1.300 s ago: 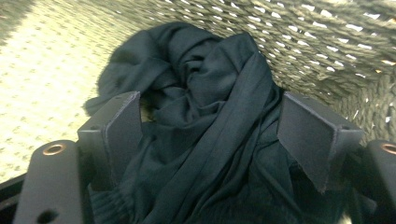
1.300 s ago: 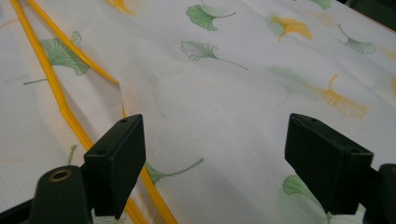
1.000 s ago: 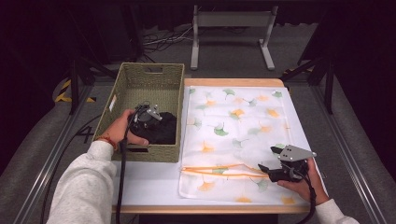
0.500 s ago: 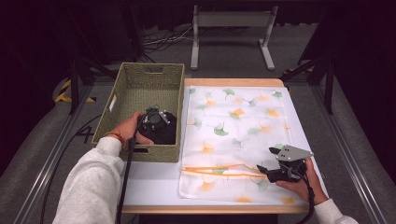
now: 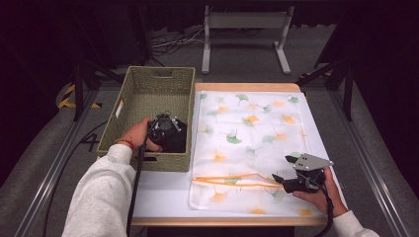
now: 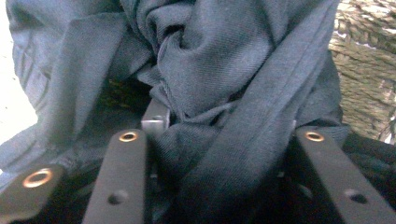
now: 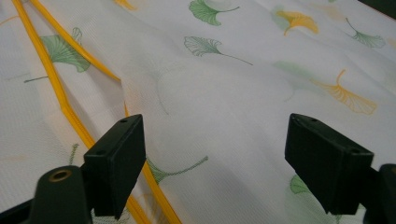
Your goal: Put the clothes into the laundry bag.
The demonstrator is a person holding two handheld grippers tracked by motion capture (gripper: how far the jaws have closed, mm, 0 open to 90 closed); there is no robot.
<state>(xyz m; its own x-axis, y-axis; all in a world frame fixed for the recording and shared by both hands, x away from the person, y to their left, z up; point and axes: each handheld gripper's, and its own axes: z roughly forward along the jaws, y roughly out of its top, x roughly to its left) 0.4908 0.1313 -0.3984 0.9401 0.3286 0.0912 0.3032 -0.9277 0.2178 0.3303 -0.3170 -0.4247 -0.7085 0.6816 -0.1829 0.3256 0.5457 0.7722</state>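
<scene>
Presently: left tongs (image 5: 165, 129) down in the near right corner of the woven basket (image 5: 129, 98) at the desk's (image 5: 163, 197) left, jaws partly apart and pressed into a bunched dark garment (image 6: 219, 70), with fabric between them, though a firm grip cannot be confirmed. Right tongs (image 7: 212, 154) wide apart and empty, hovering at the near right over the white laundry bag (image 5: 257, 143) with the ginkgo print and yellow-edged opening (image 5: 232, 181). Judged step: lifting the garment out; gather a thick fold before closing, and raise it clear of the basket wall.
</scene>
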